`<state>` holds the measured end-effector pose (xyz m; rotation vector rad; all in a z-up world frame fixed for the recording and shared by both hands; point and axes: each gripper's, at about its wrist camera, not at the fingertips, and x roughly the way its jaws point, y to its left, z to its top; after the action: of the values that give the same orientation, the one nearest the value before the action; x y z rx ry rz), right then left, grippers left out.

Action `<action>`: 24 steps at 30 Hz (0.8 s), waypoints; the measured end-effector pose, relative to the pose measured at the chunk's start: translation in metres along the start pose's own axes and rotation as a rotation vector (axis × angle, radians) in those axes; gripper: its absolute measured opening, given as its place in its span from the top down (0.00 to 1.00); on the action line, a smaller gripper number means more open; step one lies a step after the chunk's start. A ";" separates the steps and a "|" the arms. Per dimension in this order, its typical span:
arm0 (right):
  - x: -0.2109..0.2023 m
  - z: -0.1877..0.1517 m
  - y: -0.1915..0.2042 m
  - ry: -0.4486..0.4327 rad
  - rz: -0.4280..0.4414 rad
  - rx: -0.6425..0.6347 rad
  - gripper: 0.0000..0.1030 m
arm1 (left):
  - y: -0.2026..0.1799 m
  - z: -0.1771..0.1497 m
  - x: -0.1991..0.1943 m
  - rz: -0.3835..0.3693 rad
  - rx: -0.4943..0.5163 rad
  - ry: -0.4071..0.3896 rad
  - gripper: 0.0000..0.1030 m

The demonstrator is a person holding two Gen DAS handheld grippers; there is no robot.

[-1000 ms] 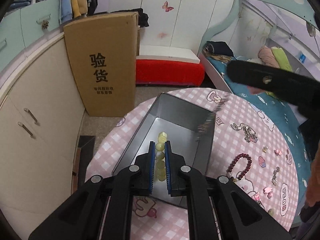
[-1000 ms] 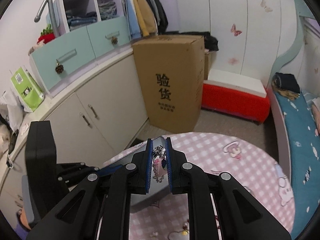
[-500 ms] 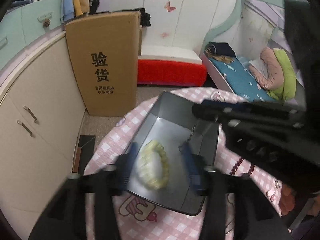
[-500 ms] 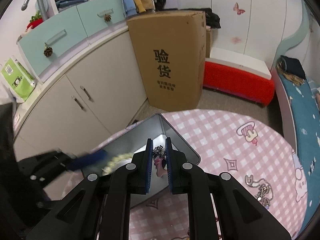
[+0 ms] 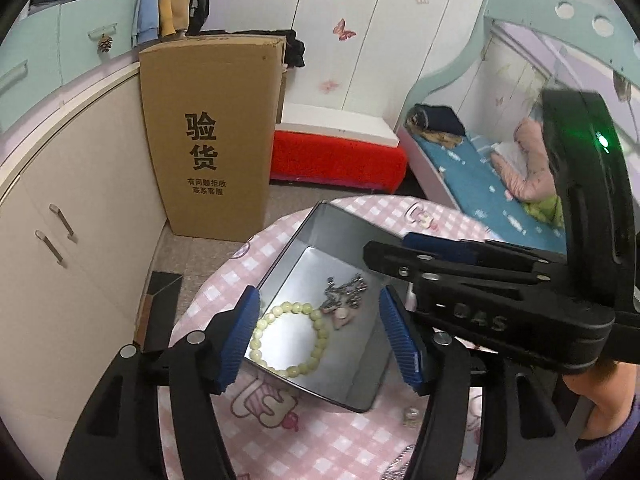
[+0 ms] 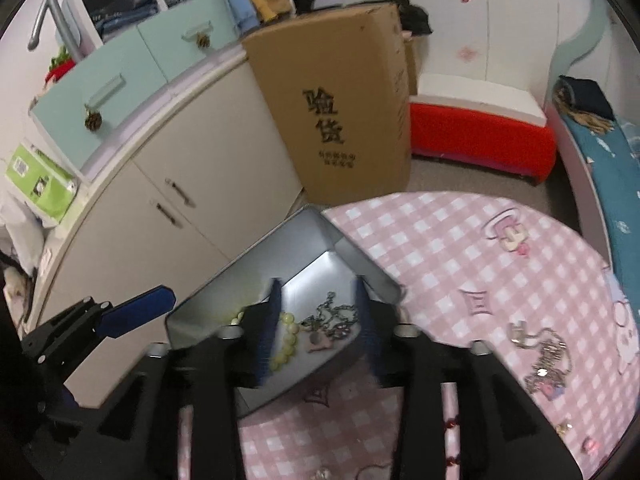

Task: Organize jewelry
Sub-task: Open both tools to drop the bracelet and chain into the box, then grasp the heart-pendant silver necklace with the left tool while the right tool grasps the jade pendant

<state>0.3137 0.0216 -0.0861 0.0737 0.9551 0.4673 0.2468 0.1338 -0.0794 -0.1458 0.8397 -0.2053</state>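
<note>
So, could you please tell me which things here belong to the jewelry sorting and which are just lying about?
Part of the job:
- metal tin
- yellow bead bracelet
- silver chain with pink charm
- silver necklace on the tablecloth

Just lying about:
- cardboard box
- red bench
- cupboard

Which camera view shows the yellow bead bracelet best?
The left wrist view: the yellow bead bracelet lies as a whole ring in the metal tin. In the right wrist view a blurred finger hides part of it.
</note>
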 end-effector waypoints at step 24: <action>-0.183 -0.183 -0.066 -0.242 -0.331 0.007 0.26 | -0.072 -0.128 -0.096 0.141 0.141 -0.194 0.21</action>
<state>0.1012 -0.1393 -0.0701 -0.0215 0.7138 0.1446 0.0792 0.0810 -0.0799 0.0259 0.6375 -0.1147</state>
